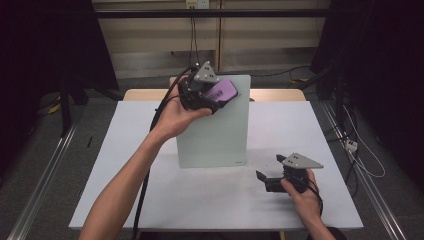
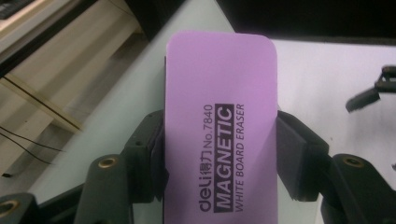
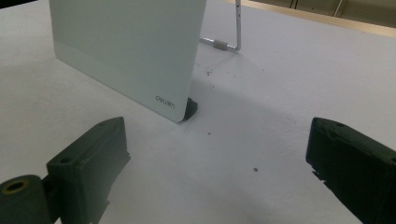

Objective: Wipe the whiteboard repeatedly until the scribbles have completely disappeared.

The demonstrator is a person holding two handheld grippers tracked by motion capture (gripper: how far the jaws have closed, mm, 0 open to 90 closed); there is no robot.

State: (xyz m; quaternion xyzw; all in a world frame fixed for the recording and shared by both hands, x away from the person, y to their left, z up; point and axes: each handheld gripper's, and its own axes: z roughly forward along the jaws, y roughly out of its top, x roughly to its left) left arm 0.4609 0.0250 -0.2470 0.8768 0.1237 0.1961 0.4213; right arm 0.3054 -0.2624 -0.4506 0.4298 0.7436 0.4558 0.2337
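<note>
Up near the top edge of the standing whiteboard (image 1: 212, 125), the left gripper (image 1: 212, 97) is clenching a purple eraser (image 2: 219, 130) between its jaws. Lower right, the right gripper (image 1: 272, 179) is resting on the white desk (image 1: 100, 200), its jaws spread wide and gripping nothing.

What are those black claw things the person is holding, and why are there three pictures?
A person sits at a table with a hand-held gripper, a tool with two black jaws, in each hand. One picture looks down from above. The other two come from small cameras riding on the grippers. The left gripper is shut on a purple eraser for whiteboards, held up by the top of a small whiteboard that stands on the table. The right gripper rests low on the table, jaws open, holding nothing.
</note>
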